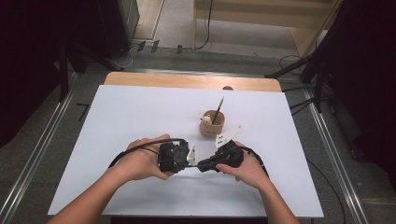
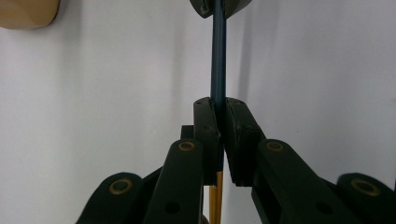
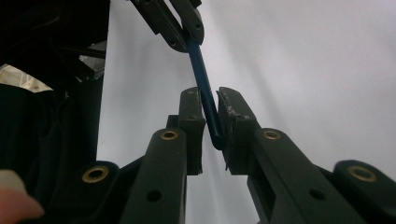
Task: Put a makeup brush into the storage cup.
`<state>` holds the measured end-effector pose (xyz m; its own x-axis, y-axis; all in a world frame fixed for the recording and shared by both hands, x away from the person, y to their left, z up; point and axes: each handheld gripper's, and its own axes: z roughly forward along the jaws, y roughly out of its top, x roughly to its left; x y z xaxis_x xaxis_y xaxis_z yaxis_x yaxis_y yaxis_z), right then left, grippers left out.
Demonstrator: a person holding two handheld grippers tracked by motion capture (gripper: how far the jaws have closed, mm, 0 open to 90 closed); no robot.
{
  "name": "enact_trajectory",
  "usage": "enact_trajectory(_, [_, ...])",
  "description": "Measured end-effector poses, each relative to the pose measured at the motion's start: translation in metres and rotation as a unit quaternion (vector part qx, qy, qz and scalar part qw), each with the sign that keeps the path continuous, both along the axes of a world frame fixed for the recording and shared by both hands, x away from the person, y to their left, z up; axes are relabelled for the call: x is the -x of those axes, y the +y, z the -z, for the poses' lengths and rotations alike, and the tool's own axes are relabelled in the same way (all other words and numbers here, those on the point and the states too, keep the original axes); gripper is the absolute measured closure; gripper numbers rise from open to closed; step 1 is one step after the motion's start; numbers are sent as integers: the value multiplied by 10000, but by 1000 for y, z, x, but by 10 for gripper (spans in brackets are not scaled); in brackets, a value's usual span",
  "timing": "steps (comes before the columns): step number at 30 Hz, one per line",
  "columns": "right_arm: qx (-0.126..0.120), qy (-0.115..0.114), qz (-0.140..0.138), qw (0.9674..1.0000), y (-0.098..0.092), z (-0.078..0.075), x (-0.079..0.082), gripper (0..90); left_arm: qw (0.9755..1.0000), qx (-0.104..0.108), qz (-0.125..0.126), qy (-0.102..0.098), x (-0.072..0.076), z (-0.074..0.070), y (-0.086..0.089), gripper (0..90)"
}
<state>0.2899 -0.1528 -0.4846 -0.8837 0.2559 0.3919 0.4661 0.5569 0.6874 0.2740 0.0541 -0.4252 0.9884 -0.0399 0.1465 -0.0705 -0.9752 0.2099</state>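
Note:
A thin blue stick point(image 2: 217, 60) with a yellow end spans the short gap between my two grippers, low over the white table cover point(image 1: 140, 116). My left gripper point(image 2: 218, 105) is shut on it, with the yellow part running back between the jaws. Facing it, my right gripper point(image 3: 209, 93) has its pads pressed on the stick's point(image 3: 201, 65) other end. In the high view the left gripper point(image 1: 187, 164) and right gripper point(image 1: 201, 164) meet tip to tip near the table's front middle. Each gripper view shows the other gripper at its top: the right gripper point(image 2: 217, 7) and the left gripper point(image 3: 187, 35).
A small wooden cup point(image 1: 212, 123) stands just beyond the grippers, holding a dark upright stick point(image 1: 218, 109) and a small pale object. The cup's point(image 2: 28, 14) edge shows at the left gripper view's top left. A bare wooden strip point(image 1: 187, 80) runs along the table's far edge.

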Motion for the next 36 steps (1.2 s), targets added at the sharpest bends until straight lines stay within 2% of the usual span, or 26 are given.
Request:
enact_trajectory(9, [-100, 149, -139, 9997, 0, 1, -1, 861, 9998, -9, 198, -67, 1, 4, 2, 852])
enact_trajectory(14, [-60, 144, -127, 9998, 1, 1, 0, 864, 9998, 80, 189, -63, 0, 6, 4, 850])
enact_trajectory(17, [-101, 71, -93, 9999, 0, 0, 0, 865, 9995, 222, 122, -168, 0, 4, 7, 835])
enact_trajectory(18, [-92, 48, -64, 9999, 0, -1, 0, 865, 9994, 261, 83, -211, 0, 2, 9, 820])
enact_trajectory(20, [-131, 46, -9, 9999, -3, -2, 1, 865, 9988, 420, -43, -251, 0, 0, 12, 730])
enact_trajectory(23, [-188, -71, 68, 9998, -8, -4, 0, 864, 9974, 650, -308, -105, -3, -3, 17, 615])
enact_trajectory(24, [-201, -30, 79, 9998, -9, -5, 0, 865, 9965, 733, -406, -75, -4, -4, 19, 563])
enact_trajectory(25, [-211, -95, 118, 9997, -11, -6, 0, 864, 9953, 819, -518, -47, -5, -4, 21, 511])
enact_trajectory(27, [-279, -211, 185, 9992, -15, -8, 0, 865, 9922, 992, -729, -174, -6, -6, 26, 412])
enact_trajectory(29, [-303, -280, 283, 9987, -18, -11, 1, 865, 9871, 1219, -1035, -87, -10, -8, 31, 270])
enact_trajectory(31, [-343, -333, 399, 9981, -22, -12, 2, 865, 9829, 1322, -1282, -26, -13, -10, 36, 170])
enact_trajectory(34, [-392, -488, 561, 9965, -27, -14, 2, 865, 9771, 1415, -1589, 45, -18, -11, 42, 59])
enact_trajectory(36, [-468, -569, 664, 9951, -31, -15, 2, 865, 9736, 1557, -1666, 130, -19, -12, 45, 0])
